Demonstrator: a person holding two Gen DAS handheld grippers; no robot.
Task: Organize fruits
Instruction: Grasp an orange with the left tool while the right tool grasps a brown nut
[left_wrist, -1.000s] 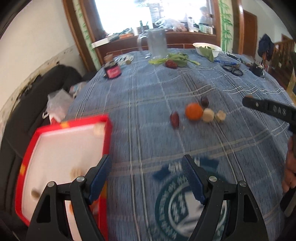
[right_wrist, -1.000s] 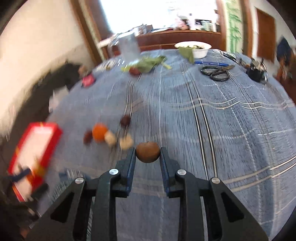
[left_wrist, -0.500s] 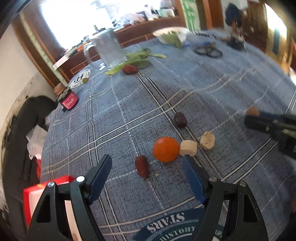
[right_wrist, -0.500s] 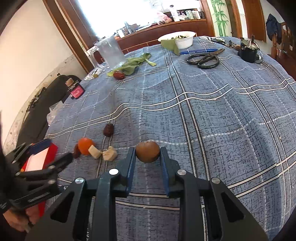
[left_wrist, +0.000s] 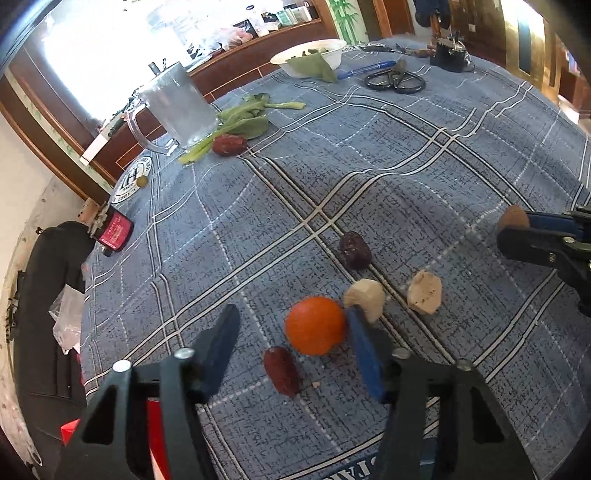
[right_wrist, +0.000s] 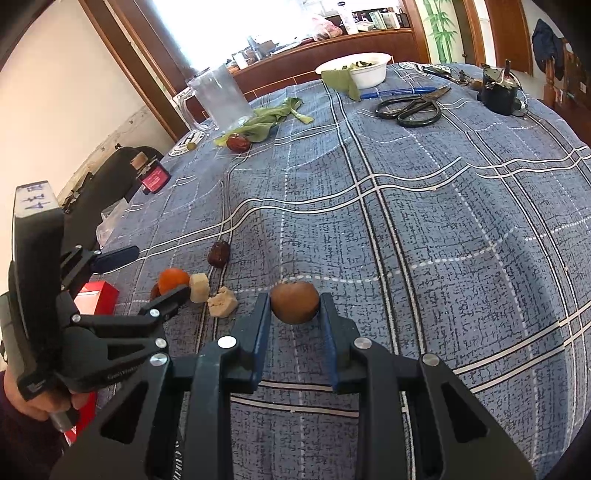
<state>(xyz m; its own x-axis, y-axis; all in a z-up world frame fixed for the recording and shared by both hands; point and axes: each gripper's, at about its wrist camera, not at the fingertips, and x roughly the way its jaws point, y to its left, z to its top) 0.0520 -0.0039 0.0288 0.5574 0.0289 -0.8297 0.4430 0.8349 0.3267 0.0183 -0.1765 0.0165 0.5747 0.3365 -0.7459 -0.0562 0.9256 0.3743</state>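
An orange (left_wrist: 316, 325) lies on the blue checked tablecloth with a red date (left_wrist: 282, 369) beside it. Both sit between the jaws of my left gripper (left_wrist: 291, 345), which are closing; the right finger (left_wrist: 364, 354) is at the orange's edge and the left finger stands apart from it. Two pale chunks (left_wrist: 365, 295) (left_wrist: 424, 291) and a dark date (left_wrist: 354, 249) lie just beyond. My right gripper (right_wrist: 294, 306) is shut on a brown round fruit (right_wrist: 294, 302), held just above the cloth to the right of the cluster. In the right wrist view the orange (right_wrist: 171, 280) shows beside the left gripper (right_wrist: 142, 277).
A red tray (right_wrist: 98, 293) sits at the table's near left edge. Further back are a glass mug (left_wrist: 177, 107), green leaves (left_wrist: 243, 118), another red date (left_wrist: 229, 144), a white bowl (left_wrist: 310, 55), scissors (left_wrist: 393, 79) and a small red jar (left_wrist: 114, 230).
My left gripper swung from over the red tray to the fruit cluster, and its jaws narrowed around the orange. The right gripper stayed nearly still, holding the brown fruit.
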